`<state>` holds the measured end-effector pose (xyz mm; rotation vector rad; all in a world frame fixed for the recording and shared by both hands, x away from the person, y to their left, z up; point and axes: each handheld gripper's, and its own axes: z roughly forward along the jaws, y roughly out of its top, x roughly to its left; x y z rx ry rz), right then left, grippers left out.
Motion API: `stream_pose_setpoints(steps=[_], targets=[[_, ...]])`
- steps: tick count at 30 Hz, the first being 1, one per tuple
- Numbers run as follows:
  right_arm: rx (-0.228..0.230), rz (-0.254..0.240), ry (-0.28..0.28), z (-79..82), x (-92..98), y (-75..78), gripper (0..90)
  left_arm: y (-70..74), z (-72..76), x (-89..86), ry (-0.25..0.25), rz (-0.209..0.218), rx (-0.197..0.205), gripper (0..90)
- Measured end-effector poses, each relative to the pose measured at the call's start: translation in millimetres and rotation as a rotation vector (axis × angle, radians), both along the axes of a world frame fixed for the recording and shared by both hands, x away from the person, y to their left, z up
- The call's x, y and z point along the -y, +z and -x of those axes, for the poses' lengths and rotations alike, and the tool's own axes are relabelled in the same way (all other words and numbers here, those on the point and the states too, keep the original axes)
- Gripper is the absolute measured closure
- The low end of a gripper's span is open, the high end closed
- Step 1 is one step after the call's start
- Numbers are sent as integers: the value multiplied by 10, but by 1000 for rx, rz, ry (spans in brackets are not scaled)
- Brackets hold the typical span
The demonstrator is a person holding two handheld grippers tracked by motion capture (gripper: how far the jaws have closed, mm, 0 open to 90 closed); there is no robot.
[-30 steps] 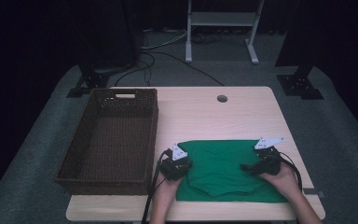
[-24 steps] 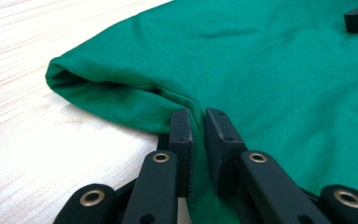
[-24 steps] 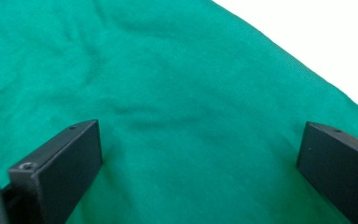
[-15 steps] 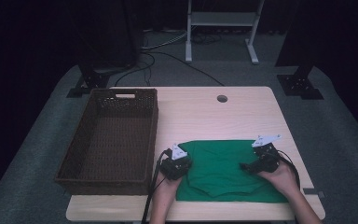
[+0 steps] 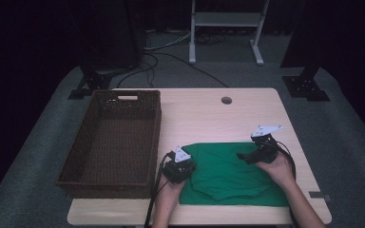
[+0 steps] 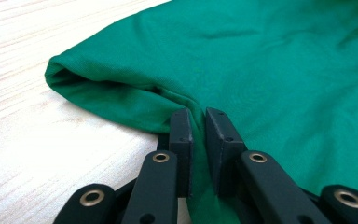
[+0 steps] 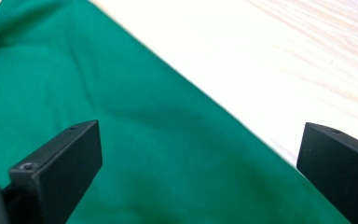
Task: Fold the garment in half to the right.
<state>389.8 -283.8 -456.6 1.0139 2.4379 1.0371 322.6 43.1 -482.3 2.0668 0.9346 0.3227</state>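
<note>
A green cloth (image 5: 228, 175) lies folded flat on the near half of the wooden table (image 5: 209, 114). My left gripper (image 5: 180, 168) is at the cloth's left edge. In the left gripper view its jaws (image 6: 198, 114) are shut on a pinch of the green cloth (image 6: 270, 60), beside a rounded fold. My right gripper (image 5: 247, 156) hovers over the cloth's upper right part and points left. In the right gripper view the right gripper (image 7: 200, 140) stands wide open above the straight edge of the cloth (image 7: 121, 116), with nothing between the pads.
A dark brown wicker basket (image 5: 154, 137) stands on the left part of the table, close to my left gripper. A round cable hole (image 5: 226, 100) is near the far edge. Bare wood lies beyond the cloth and to its right.
My right gripper has lifted a little and shifted left over the cloth. The left gripper has stayed at the cloth's left edge.
</note>
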Motion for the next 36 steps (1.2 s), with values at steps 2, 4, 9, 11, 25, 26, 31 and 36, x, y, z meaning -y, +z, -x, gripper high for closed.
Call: stream_pose_setpoints(steps=[2, 4, 9, 11, 25, 26, 31, 36], targets=[[0, -5, -4, -55, -37, 2, 0, 0, 0, 0, 0, 0, 0, 818], [4, -11, -11, -120, -66, 6, 0, 0, 1, 0, -1, -1, 1, 818], [12, -31, -27, -314, -122, -1, 0, 0, 1, 1, -1, -2, 1, 818], [7, -41, -28, -378, -141, -12, 0, 0, 2, 1, 0, -2, 2, 818], [-9, 32, -61, -631, -313, -223, 0, 1, -9, -8, -3, 7, -7, 821], [2, 50, -59, -627, -331, -226, 0, 2, -12, -15, -7, 10, -8, 821], [2, 53, -64, -622, -342, -244, 0, 9, -20, -76, -23, 73, -14, 841], [2, 48, -73, -613, -346, -248, 0, 53, -20, -141, -43, 164, -5, 842]])
